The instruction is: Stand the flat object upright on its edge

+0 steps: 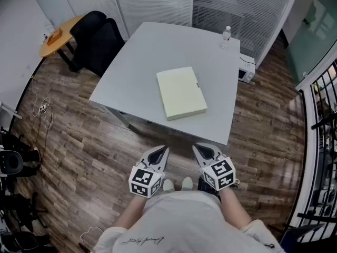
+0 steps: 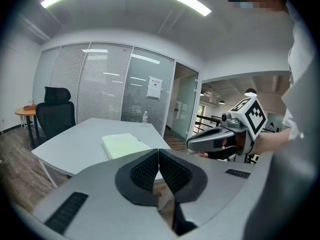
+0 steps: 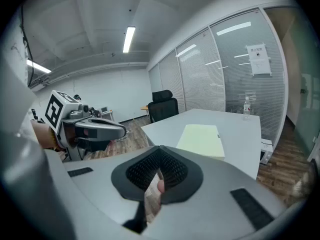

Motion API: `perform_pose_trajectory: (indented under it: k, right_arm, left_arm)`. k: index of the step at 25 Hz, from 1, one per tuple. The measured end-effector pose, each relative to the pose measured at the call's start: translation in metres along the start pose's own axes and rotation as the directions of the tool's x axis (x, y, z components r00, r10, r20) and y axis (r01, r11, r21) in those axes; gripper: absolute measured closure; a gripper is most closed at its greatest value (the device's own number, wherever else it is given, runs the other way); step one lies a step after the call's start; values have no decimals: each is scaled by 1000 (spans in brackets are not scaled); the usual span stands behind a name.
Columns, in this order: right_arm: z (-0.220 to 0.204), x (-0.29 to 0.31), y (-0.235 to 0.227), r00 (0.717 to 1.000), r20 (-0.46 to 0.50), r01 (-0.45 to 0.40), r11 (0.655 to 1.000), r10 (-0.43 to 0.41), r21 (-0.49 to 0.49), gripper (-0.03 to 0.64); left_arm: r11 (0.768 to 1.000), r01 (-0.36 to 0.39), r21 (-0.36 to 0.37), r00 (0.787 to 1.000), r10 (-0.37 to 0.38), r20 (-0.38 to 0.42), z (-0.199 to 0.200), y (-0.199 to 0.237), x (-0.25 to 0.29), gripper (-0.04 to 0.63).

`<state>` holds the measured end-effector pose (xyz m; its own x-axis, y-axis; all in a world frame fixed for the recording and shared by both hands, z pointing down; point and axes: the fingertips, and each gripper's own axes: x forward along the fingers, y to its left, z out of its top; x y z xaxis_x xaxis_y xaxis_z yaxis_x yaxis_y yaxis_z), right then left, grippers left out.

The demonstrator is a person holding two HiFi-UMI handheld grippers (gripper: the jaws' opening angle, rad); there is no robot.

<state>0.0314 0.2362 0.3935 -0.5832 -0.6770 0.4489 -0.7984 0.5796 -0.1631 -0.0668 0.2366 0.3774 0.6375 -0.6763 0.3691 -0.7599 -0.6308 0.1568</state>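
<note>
A flat pale-yellow box lies on its broad face on the grey table, toward the near edge. It also shows in the left gripper view as the box and in the right gripper view as the box. My left gripper and right gripper hang side by side in front of the table's near edge, close to my body, both short of the box. Each is shut with nothing between its pads. In the left gripper view my left gripper points at the box; likewise my right gripper.
A clear water bottle stands at the table's far right corner. A black office chair and a small round wooden table sit at the far left. A white appliance rests on the floor right of the table. Wood floor surrounds the table.
</note>
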Motion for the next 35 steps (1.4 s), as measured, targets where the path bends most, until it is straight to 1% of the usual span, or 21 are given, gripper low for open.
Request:
perform_pose_trajectory:
  k: [10,15,19,23,27,31,35]
  right_arm:
    - [6,3,3,1000,1,-21,1000,21,-11,592]
    - [9,4,-8,999,14,-34,999,34,34,592]
    - [13,3,-15,999,21,-49,998,48,34,592]
    - [15,3,-23,997,25,-74,997,74,28,592]
    - [8,-1,-31,995,15,-100,995,99,29,592]
    - [6,-6,-38,994,4,-110,994,110,21,592]
    - [8,-3,-39,993,0,-121,992,121,21,592]
  left_arm:
    - [1000,-4,3,1000,4,1,7,2,2,581]
    - [1000,-14,6,1000,14,3,10,2,10,581]
    - [1000,-21,2,1000,21,9,14,1,16,581]
    - [999,-41,-9,999,41,12,17,-2,23,581]
    - [998,-62,-8,998,62,8,12,-8,32,582]
    - [997,-77,-8,997,77,20,15,-14,35,581]
    - [995,-101,-17,994,102,26,17,-6,32,581]
